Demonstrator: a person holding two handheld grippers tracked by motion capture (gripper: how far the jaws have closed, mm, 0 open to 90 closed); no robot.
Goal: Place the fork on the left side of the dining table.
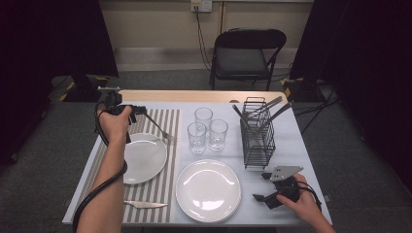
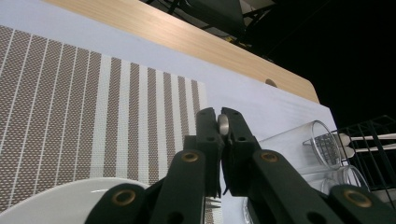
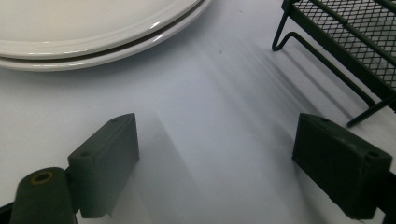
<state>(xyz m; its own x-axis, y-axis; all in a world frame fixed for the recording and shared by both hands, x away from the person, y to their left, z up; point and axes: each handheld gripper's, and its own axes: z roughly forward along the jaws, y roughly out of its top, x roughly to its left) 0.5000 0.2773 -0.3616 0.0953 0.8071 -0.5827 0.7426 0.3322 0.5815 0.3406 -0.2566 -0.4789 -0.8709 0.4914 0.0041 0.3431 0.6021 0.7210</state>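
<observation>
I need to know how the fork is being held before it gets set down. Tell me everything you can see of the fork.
The fork is slim, shiny, metal by its look. The left gripper is shut on its handle end, which shows as a pale rounded tip pinched between the fingers. In the high view it slants down from the gripper, its prongs out over the striped placemat near the rim of the left plate. Whether the prongs touch the mat I cannot tell.

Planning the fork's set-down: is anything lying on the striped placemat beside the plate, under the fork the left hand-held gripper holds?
Nothing visible does: the striped placemat right of the plate is bare beneath the fork in the left hand-held gripper.
</observation>
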